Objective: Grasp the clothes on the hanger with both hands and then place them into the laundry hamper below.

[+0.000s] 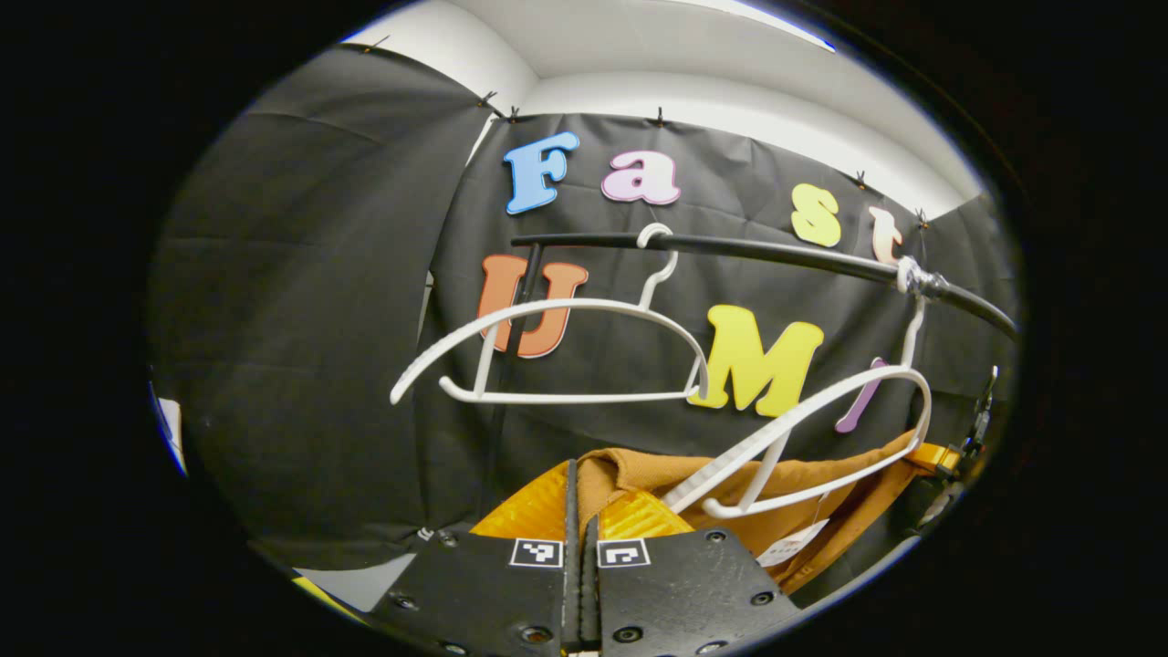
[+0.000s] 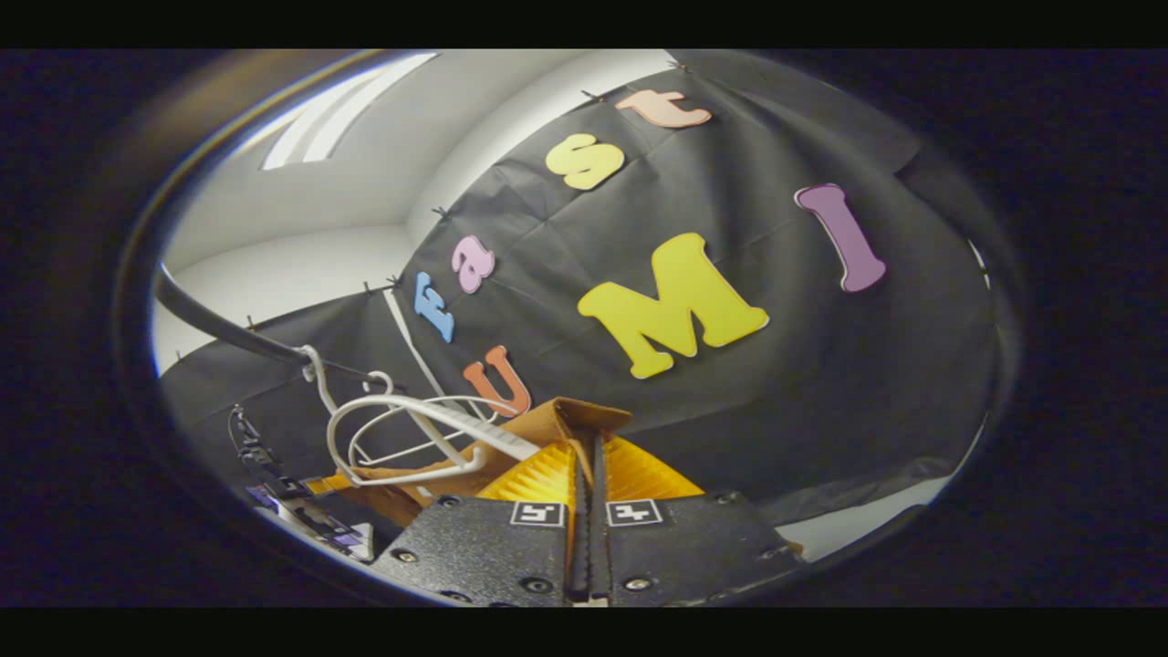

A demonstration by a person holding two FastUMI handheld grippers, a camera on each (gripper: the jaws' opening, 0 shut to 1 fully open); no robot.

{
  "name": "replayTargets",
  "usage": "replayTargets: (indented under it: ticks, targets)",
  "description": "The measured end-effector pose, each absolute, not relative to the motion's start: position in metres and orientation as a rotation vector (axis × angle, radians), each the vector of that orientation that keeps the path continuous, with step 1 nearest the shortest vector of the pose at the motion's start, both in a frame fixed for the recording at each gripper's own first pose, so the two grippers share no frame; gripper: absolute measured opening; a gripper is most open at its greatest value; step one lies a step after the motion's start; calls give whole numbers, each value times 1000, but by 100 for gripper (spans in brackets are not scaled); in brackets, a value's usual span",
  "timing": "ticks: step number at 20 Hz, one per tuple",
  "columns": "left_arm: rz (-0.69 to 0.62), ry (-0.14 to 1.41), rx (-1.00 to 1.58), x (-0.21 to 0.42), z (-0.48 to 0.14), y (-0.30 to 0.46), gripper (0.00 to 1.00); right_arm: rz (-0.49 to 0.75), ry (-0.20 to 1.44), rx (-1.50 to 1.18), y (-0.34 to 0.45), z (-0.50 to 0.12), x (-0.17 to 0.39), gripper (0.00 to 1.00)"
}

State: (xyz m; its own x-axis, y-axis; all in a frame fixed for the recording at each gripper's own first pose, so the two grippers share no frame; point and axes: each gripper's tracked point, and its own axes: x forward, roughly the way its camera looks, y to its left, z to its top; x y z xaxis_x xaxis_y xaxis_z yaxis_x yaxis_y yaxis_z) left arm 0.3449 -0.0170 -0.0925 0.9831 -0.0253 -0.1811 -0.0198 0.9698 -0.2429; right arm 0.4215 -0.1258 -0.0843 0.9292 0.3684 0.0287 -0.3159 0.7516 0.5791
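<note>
A brown garment (image 1: pixel 812 484) stretches from my left gripper (image 1: pixel 579 488) toward the right, with a white tag (image 1: pixel 790 542) at its lower edge. The left gripper's fingers are shut on its near corner. In the right gripper view the same brown garment (image 2: pixel 547 422) bunches at the tips of my right gripper (image 2: pixel 589 461), which is shut on it. The right gripper (image 1: pixel 954 456) also appears at the cloth's far end in the left gripper view. A bare white hanger (image 1: pixel 826 429) crosses in front of the cloth; whether they touch I cannot tell.
A second bare white hanger (image 1: pixel 557 351) hangs to the left on the same black rail (image 1: pixel 776 251). The two hangers (image 2: pixel 401 433) and the rail (image 2: pixel 228 333) lie left of the right gripper, with the left gripper (image 2: pixel 283 493) low beyond them. Black cloth walls stand behind.
</note>
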Motion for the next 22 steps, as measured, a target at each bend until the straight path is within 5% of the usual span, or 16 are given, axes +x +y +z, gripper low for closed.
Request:
replayTargets:
  ticks: [13,22]
  targets:
    - [14,385,-171,278,-186,-31,0,366,283,544,-100,-168,364,4]
    - [-164,349,-69,257,-145,-108,0,531,286,510,-12,-132,307,4]
